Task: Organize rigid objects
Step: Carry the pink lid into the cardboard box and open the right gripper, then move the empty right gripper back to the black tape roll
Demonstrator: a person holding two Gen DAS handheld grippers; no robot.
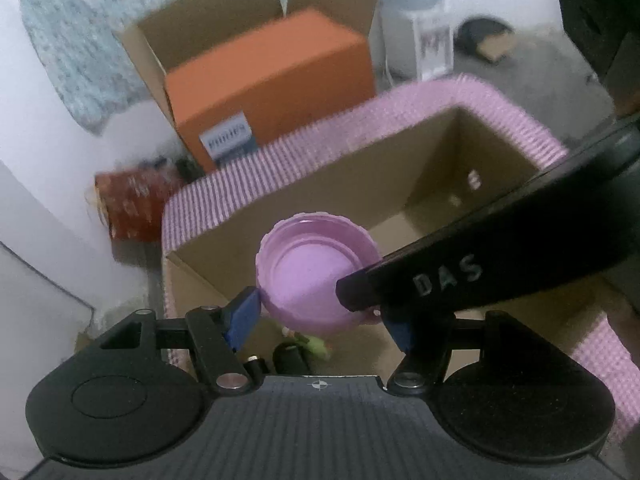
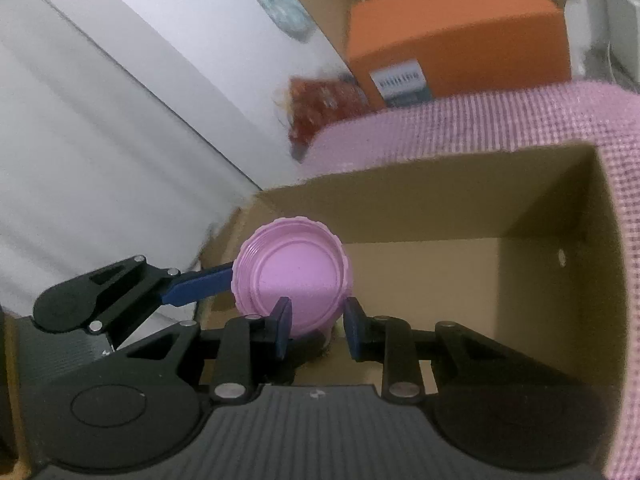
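We hold the pink lid [image 1: 316, 268] in mid-air over the cardboard box [image 1: 432, 184], near its left wall. The left claw [image 1: 320, 316] is clamped on the lid's rim, one blue pad on each side. The right claw [image 2: 316, 326] sits at the lid's near edge with its pads [image 2: 284, 320] flanking that edge, narrowly spread; we cannot tell whether they press on it or just bracket it.

By our reading the job is midway: the lid is lifted and above the box but not yet set down. A dark object and something greenish [image 1: 316, 346] lie on the box floor under the claws, blurred, so some items may already be in. Much of the box floor looks bare, far and to the right.

For room, the pink mat [image 2: 460, 120] drapes the far and right rims of the box, softening those edges. The left wall stands close beside the lid, so any drop should drift right. Beyond the far rim sit an orange box [image 1: 272, 92] and a red packet [image 1: 128, 204], well apart from our path. With both claws crowding one lid, one must let go cleanly before we lower.
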